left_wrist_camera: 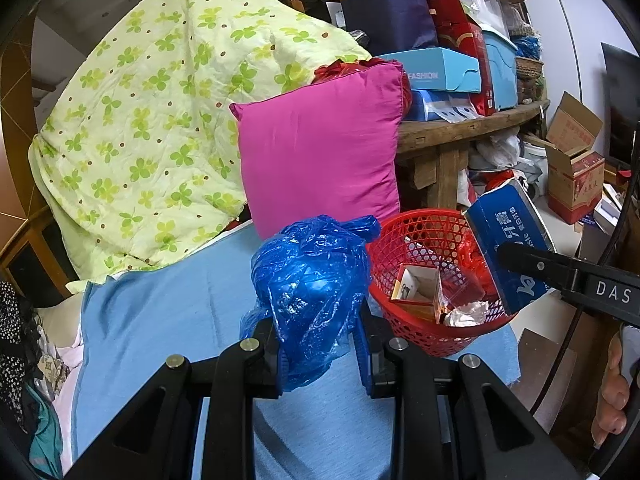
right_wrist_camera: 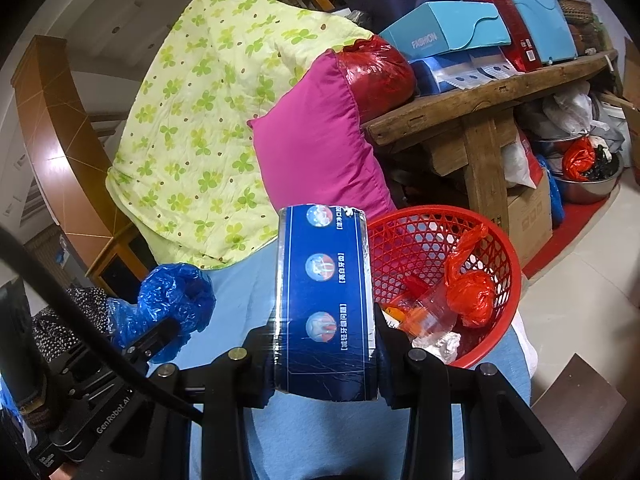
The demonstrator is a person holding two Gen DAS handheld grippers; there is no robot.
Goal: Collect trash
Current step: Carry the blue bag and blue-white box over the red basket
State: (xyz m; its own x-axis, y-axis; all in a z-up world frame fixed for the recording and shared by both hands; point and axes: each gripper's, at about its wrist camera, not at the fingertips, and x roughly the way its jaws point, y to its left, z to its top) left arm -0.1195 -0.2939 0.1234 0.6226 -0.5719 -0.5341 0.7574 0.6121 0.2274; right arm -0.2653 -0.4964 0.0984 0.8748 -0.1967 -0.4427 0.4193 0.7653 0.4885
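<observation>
My left gripper (left_wrist_camera: 320, 344) is shut on a crumpled blue plastic bag (left_wrist_camera: 312, 280), held over the blue cloth just left of the red mesh basket (left_wrist_camera: 424, 236). The bag also shows in the right wrist view (right_wrist_camera: 176, 296). My right gripper (right_wrist_camera: 326, 360) is shut on a blue toothpaste box (right_wrist_camera: 326, 300), held at the basket's (right_wrist_camera: 500, 240) left rim. In the left wrist view the box (left_wrist_camera: 508, 240) hangs over the basket's right side. The basket holds a red bag (right_wrist_camera: 468, 288), a small carton (left_wrist_camera: 416, 288), clear plastic and crumpled paper.
A magenta pillow (left_wrist_camera: 320, 160) and a green clover quilt (left_wrist_camera: 152, 120) lie behind on the blue-covered seat (left_wrist_camera: 160, 328). A wooden table (right_wrist_camera: 480, 108) stacked with boxes stands at the back right. Cardboard boxes (left_wrist_camera: 576, 176) and metal bowls (right_wrist_camera: 592, 184) sit on the floor.
</observation>
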